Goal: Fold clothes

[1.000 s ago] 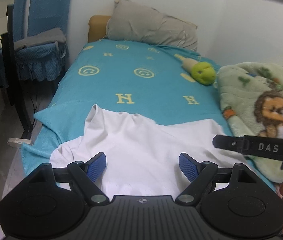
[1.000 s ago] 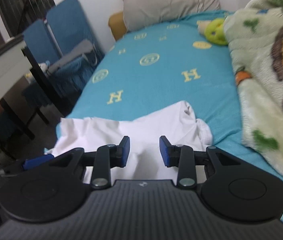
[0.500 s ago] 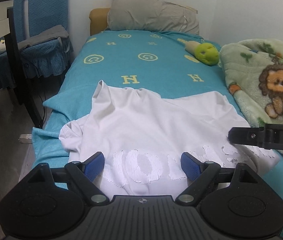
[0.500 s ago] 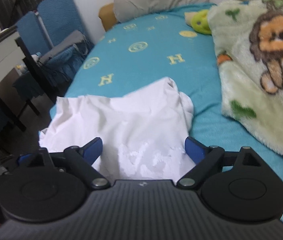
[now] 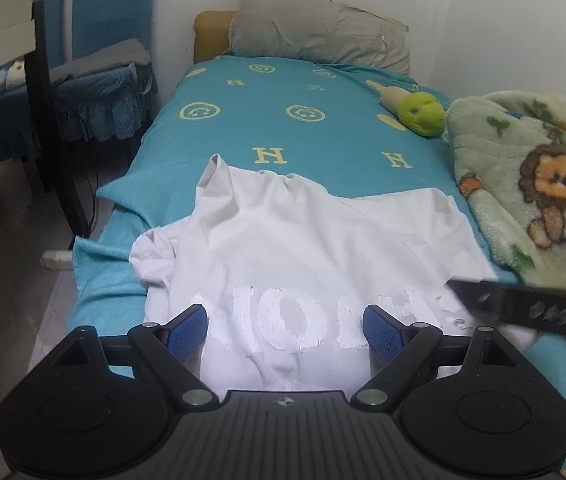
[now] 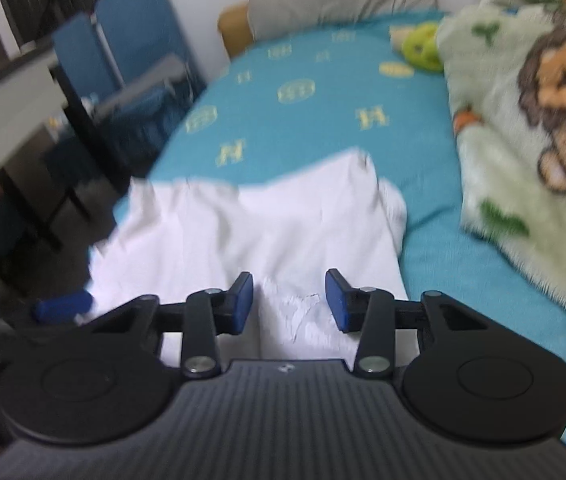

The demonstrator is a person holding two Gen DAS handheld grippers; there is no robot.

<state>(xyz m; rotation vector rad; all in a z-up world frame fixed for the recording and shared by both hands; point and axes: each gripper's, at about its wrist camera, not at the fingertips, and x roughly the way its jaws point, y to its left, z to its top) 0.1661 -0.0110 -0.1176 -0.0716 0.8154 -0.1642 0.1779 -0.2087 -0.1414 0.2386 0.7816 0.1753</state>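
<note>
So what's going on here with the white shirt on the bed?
A person is holding a gripper in each hand over a white T-shirt spread out, still rumpled, on a bed with a teal sheet. The left gripper hangs over the shirt's printed lettering with its jaws wide apart, gripping nothing. The right gripper is closing its jaws over the near right part of the shirt, not yet pinching it. No fold shows yet.

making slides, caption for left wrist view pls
Open left tool poised over a white t-shirt spread on the teal bed.
</note>
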